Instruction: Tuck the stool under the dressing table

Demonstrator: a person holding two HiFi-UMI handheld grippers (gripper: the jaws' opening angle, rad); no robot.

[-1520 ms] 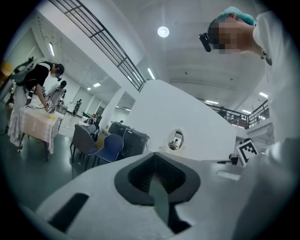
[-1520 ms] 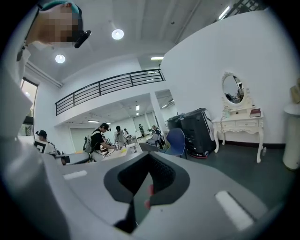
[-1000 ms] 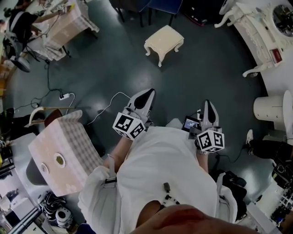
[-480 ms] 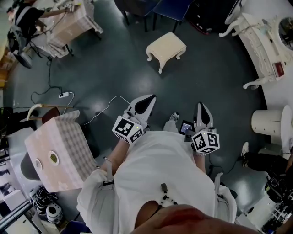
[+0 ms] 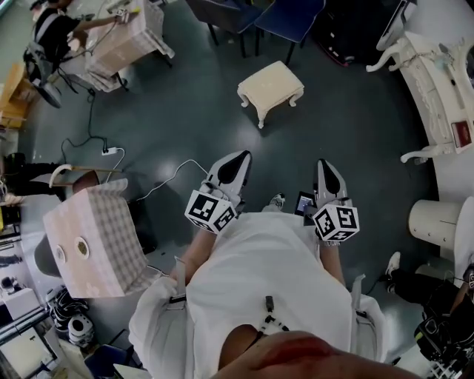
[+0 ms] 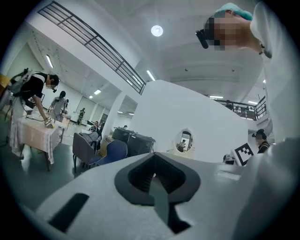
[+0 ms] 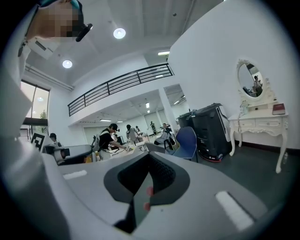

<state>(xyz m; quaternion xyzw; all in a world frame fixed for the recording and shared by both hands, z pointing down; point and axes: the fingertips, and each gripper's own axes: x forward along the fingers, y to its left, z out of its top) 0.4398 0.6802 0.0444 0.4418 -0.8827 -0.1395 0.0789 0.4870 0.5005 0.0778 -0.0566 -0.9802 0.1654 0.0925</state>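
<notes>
The cream stool with curved legs stands on the dark floor, well ahead of both grippers. The white dressing table runs along the upper right edge of the head view, and the right gripper view shows it with its oval mirror at the far right. My left gripper and right gripper are held level in front of the person's body, side by side, pointing toward the stool. The left gripper and the right gripper are both shut with nothing between their jaws.
A box covered in checked cloth stands at the left. A power strip and a white cable lie on the floor left of the grippers. Blue chairs stand beyond the stool. A person works at a covered table at the upper left. A white cylinder sits at the right.
The person has walked forward, so the stool sits lower in the head view. Both grippers stayed shut and level in front of the body.
</notes>
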